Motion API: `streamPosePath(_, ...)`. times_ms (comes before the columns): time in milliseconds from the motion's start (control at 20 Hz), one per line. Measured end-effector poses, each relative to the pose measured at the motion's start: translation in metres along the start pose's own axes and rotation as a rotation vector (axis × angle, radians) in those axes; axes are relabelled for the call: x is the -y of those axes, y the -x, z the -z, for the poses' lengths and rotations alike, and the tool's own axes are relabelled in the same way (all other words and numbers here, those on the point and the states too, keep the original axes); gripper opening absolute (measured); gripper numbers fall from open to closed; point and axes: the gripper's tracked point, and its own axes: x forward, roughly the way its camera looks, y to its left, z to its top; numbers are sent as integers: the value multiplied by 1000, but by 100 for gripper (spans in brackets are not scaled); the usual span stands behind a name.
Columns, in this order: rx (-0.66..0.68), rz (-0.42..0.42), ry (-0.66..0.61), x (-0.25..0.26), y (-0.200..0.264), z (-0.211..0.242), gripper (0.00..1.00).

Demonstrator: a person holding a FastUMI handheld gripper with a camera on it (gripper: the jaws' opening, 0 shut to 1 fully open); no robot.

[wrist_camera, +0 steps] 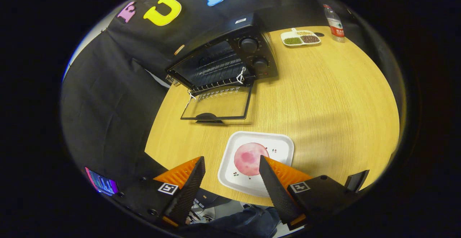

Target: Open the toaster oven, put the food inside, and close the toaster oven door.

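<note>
Now the black toaster oven [230, 56] sits with its glass door [218, 103] dropped flat on the round wooden table [324, 94], so picking comes next: the gripper [232, 166], spread wide and empty, hovers above the pink round food [248, 158] on the white square plate [279, 146], needing descent and closure.

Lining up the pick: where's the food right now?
The pink round food lies on the white square plate, just ahead of the open gripper, nearer than the open toaster oven.
</note>
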Motion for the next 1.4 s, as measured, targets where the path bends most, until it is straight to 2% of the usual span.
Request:
streamPosePath(650,-219,44,-39,64,-14,30,96)
streamPosePath(950,-280,41,-105,78,-26,38,82)
streamPosePath(1050,-288,36,-113,78,-29,40,82)
streamPosePath(1150,-298,63,-107,87,-30,43,61)
streamPosePath(1300,-316,36,-151,85,-30,47,34)
streamPosePath(1400,-335,49,-159,93,-33,51,20)
